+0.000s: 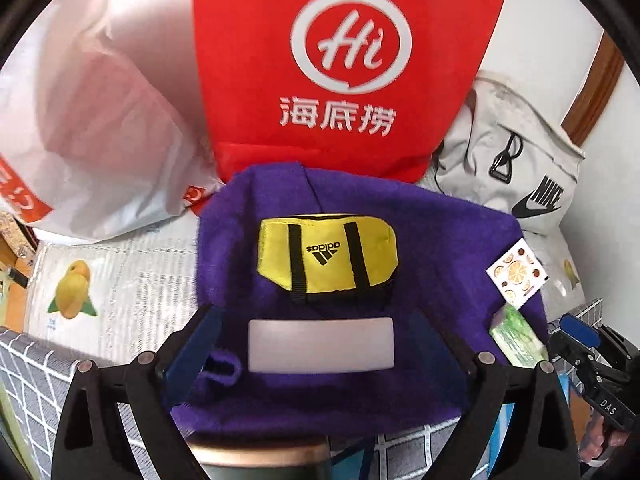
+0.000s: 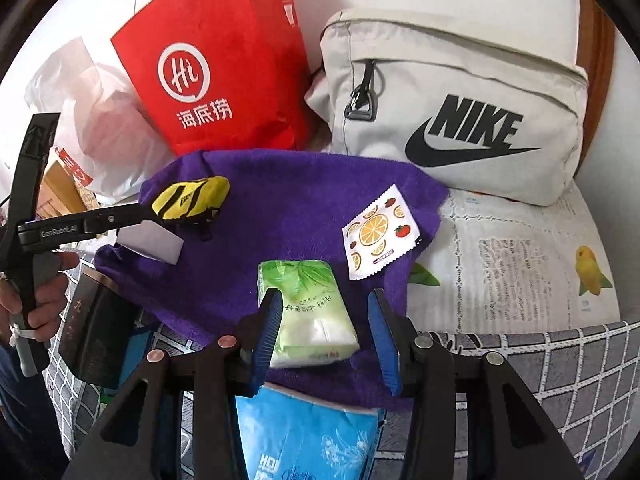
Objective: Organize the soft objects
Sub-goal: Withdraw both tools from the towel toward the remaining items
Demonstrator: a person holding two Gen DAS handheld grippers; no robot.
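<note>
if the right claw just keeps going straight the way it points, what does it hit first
Most likely the green tissue pack, which lies on the purple towel between the open fingers of the right claw. Beyond it is the fruit-print sachet, slightly to the right. Depth is hard to judge through the fisheye.

- The red bag (image 2: 224,64) carries a white "Hi" logo above "海底捞".
- The beige backpack (image 2: 460,112) reads "NIKE" with a swoosh.
- The yellow mini duffel (image 1: 326,254) bears "adidas", upside down.
- The left gripper's (image 2: 160,220) arm reads "GenRobot.AI".
- The right gripper (image 1: 580,334) shows "DAS".
</note>
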